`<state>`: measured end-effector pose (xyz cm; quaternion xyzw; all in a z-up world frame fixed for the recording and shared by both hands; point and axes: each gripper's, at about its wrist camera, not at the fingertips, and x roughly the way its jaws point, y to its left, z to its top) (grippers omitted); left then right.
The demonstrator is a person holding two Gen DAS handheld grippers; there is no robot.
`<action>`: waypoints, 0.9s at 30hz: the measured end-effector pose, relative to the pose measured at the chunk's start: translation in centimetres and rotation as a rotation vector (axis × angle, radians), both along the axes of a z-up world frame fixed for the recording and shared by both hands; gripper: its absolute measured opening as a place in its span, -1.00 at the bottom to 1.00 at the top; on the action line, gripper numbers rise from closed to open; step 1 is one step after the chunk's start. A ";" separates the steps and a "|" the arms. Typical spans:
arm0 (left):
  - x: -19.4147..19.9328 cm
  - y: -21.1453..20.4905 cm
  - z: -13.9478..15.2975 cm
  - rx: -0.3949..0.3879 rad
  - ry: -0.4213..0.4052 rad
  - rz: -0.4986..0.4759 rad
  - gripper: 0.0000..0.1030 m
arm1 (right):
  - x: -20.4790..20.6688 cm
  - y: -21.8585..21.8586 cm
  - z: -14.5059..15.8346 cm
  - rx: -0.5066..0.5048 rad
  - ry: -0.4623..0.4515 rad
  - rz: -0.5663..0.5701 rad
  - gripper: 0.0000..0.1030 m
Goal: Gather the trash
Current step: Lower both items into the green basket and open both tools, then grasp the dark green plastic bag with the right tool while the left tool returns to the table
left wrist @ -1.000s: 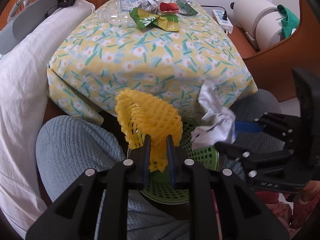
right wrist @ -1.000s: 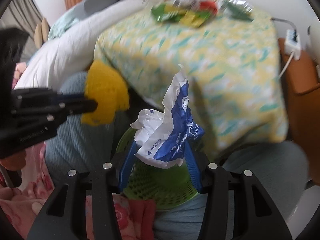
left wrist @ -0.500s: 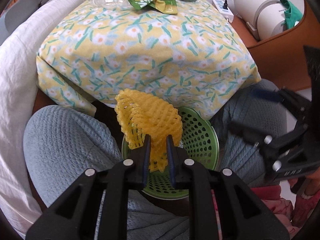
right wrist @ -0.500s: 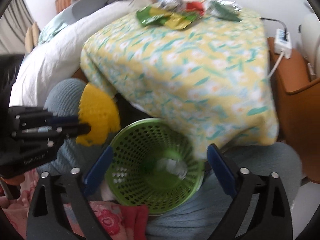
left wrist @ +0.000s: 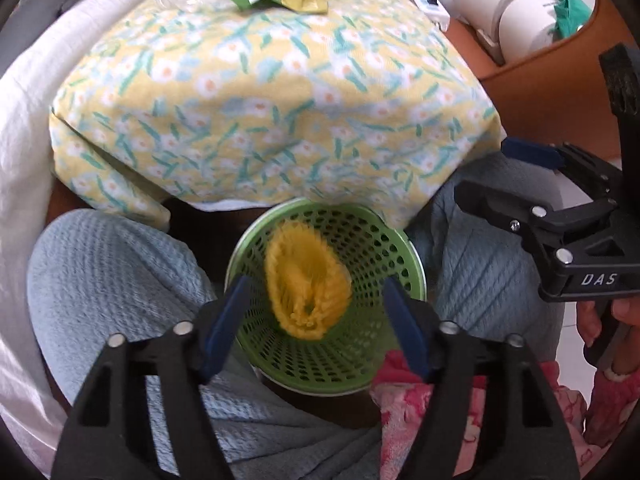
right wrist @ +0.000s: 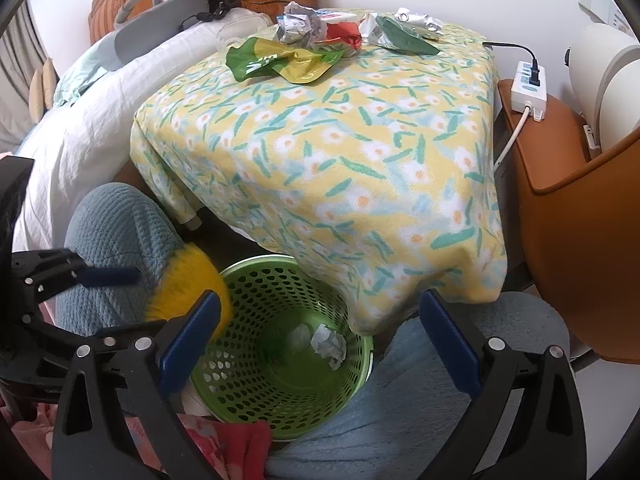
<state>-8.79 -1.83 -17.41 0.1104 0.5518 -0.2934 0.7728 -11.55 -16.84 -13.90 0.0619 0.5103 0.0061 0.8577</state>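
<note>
Basket (right wrist: 280, 364) below bench (right wrist: 340, 152) near edge, between knees; crumpled paper (right wrist: 329, 345) inside it; wrappers (right wrist: 280, 62) along bench far edge.

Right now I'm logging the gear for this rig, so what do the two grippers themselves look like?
Both match: the left gripper and the right gripper have black plastic arms with silver rivets and flat blue pads on the fingers. The right one's body carries white lettering "DAS". No cables show on them. A bare hand grips the right one.

Table under yellow floral cloth (right wrist: 340, 152), green-yellow wrapper (right wrist: 276, 62), crumpled foil ball (right wrist: 298, 24), red packet (right wrist: 344, 34), dark green wrapper (right wrist: 400, 36) along far edge
</note>
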 end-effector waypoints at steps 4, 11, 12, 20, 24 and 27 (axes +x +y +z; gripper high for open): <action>0.3 0.6 0.8 -0.023 -0.027 0.031 0.62 | 0.0 -0.2 -0.1 -0.001 0.001 -0.009 0.92; 0.8 1.2 2.7 -0.006 -0.149 0.080 0.84 | 0.2 -0.4 0.0 0.000 -0.001 -0.018 0.92; 1.0 1.3 2.9 -0.010 -0.154 0.085 0.85 | 0.2 -0.4 0.0 0.000 -0.002 -0.018 0.92; 2.0 2.1 3.3 -0.031 -0.145 0.135 0.85 | 0.7 -0.7 0.6 0.017 -0.017 -0.012 0.92; 2.9 2.3 3.8 -0.027 -0.166 0.154 0.85 | 1.8 -0.9 1.5 0.021 -0.048 -0.010 0.92; 3.9 2.4 4.7 -0.031 -0.199 0.174 0.85 | 3.0 -1.2 2.5 0.015 -0.083 -0.016 0.92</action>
